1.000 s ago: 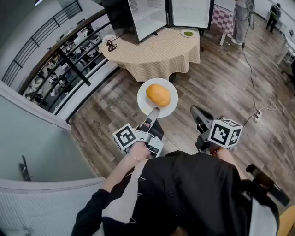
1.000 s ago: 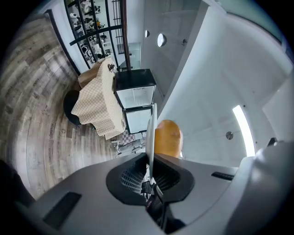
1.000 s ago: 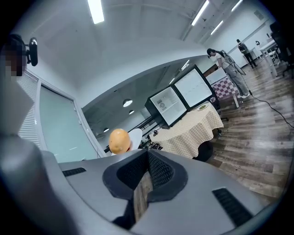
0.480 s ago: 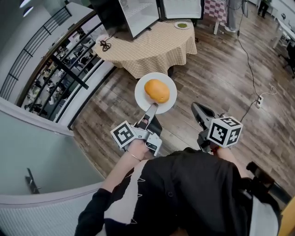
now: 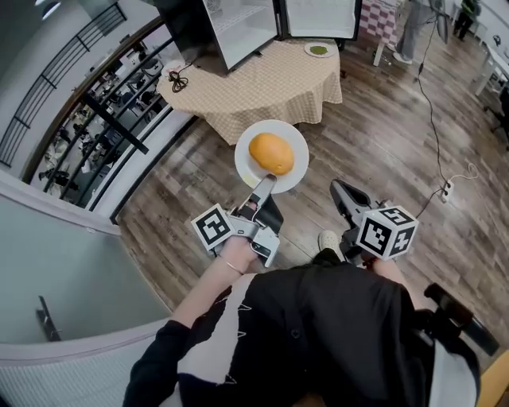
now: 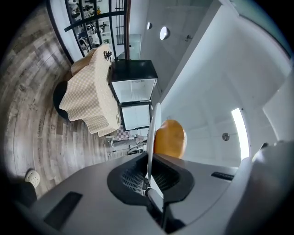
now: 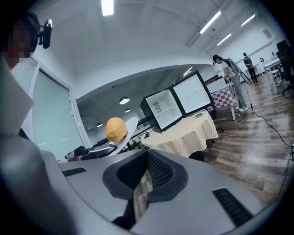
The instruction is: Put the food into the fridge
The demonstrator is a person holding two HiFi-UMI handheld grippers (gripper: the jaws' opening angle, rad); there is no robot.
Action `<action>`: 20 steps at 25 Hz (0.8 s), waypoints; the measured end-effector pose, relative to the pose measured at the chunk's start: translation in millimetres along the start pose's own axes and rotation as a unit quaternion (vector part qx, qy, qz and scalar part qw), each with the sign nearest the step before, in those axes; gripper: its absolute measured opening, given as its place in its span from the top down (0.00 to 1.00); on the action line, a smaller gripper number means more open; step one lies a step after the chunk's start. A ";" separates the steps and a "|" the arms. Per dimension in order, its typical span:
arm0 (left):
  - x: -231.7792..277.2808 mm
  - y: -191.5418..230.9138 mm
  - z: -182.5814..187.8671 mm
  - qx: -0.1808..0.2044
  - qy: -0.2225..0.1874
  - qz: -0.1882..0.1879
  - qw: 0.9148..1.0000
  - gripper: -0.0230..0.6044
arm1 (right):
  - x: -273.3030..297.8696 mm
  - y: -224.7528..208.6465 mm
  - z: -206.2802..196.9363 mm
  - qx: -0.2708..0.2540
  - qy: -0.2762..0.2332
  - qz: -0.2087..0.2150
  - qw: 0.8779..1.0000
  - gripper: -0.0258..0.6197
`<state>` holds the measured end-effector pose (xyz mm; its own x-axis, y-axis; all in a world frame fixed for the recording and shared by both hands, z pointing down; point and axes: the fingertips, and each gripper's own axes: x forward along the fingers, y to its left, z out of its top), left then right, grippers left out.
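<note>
Fingers (image 5: 262, 192) of the left gripper (image 5: 267, 182) pinch the near rim of a round white plate (image 5: 296, 140). On it lies a smooth, oval, orange-yellow piece of food (image 5: 271, 153). At its 12 o'clock stand a checked-cloth table (image 5: 262, 79) and an open black fridge (image 5: 238, 24). The right gripper (image 5: 340, 191) hangs at 4 o'clock.

In the left gripper view, the plate stands edge-on between the closed jaws, with the food at 3 o'clock.

In the right gripper view, the jaws are nearly together and empty, and the food shows at 10 o'clock.
</note>
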<state>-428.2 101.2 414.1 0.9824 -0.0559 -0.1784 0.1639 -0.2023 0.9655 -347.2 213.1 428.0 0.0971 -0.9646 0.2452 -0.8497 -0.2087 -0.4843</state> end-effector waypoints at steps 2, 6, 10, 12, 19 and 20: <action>23.9 6.8 4.4 -0.001 -0.007 0.002 1.000 0.92 | 11.0 -19.3 18.8 -0.006 -0.002 0.007 1.000 0.93; 80.4 16.1 13.5 -0.010 -0.020 -0.008 1.000 0.92 | 33.5 -58.8 63.6 -0.025 -0.009 0.029 0.999 0.94; 141.3 20.5 25.3 -0.003 -0.036 -0.016 0.999 0.92 | 53.5 -94.8 103.9 -0.049 0.000 0.056 0.997 0.93; 168.4 23.9 29.2 -0.003 -0.046 -0.014 0.999 0.92 | 60.4 -113.9 121.2 -0.059 0.007 0.068 0.996 0.93; 249.6 28.7 42.5 0.032 -0.067 -0.012 0.997 0.92 | 89.3 -172.8 186.5 -0.106 0.026 0.105 0.988 0.94; 261.5 28.1 44.8 0.037 -0.068 -0.012 0.997 0.92 | 95.0 -181.0 197.4 -0.115 0.023 0.102 0.988 0.93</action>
<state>-170.7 37.1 386.1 0.9561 -0.1813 -0.2302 0.1753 -0.2758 0.9451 -81.9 127.4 373.2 -0.1073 -0.9735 0.2021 -0.9450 0.0367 -0.3251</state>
